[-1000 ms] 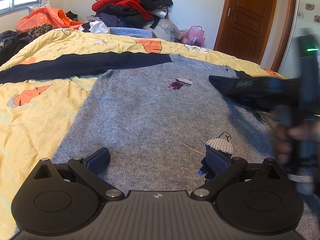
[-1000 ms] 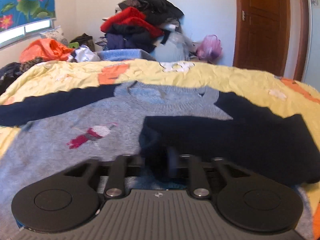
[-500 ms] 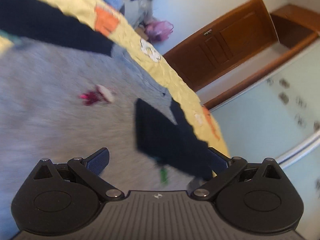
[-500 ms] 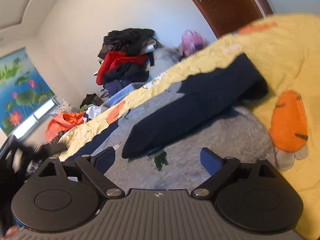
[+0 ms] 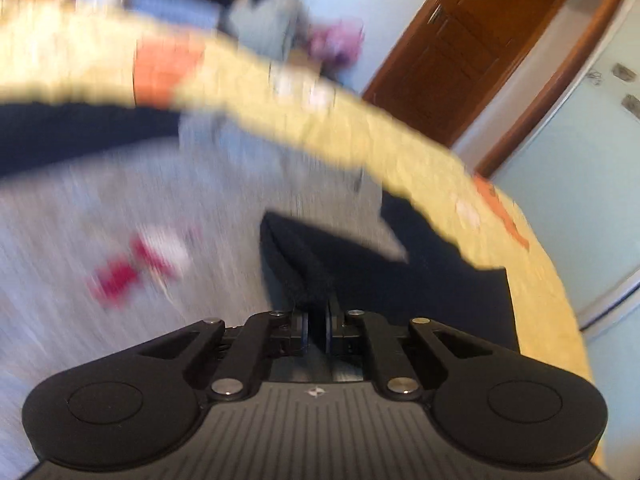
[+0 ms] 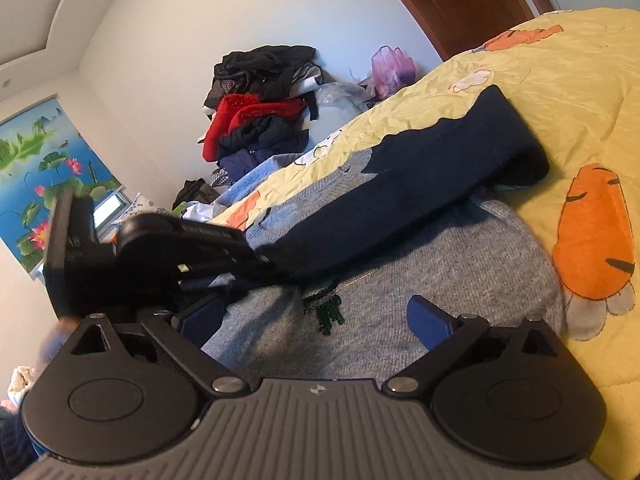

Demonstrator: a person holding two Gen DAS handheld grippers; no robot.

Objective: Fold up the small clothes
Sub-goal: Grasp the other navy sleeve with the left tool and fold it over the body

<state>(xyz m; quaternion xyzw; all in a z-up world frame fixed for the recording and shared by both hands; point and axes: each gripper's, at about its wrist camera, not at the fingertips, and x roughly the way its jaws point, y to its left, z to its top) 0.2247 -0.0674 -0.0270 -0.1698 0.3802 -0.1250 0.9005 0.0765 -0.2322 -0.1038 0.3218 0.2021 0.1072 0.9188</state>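
Note:
A grey knit sweater (image 6: 440,280) with navy sleeves lies flat on the yellow bed cover (image 6: 560,92). Its right navy sleeve (image 6: 420,192) is folded across the grey body. My left gripper (image 5: 318,322) is shut on the cuff end of this navy sleeve (image 5: 312,276); it also shows in the right wrist view (image 6: 272,268), at the sleeve's left end. My right gripper (image 6: 316,316) is open and empty, just above the grey body near a small green motif (image 6: 326,310). The left wrist view is blurred.
A pile of dark and red clothes (image 6: 260,108) and a pink bag (image 6: 390,66) stand at the far side of the bed. A brown door (image 5: 476,52) is at the back right. An orange carrot print (image 6: 592,236) marks the cover to the right.
My left gripper has swung over to the folded navy sleeve and shut on its cuff. My right gripper let the sleeve go earlier, pulled back and stays open.

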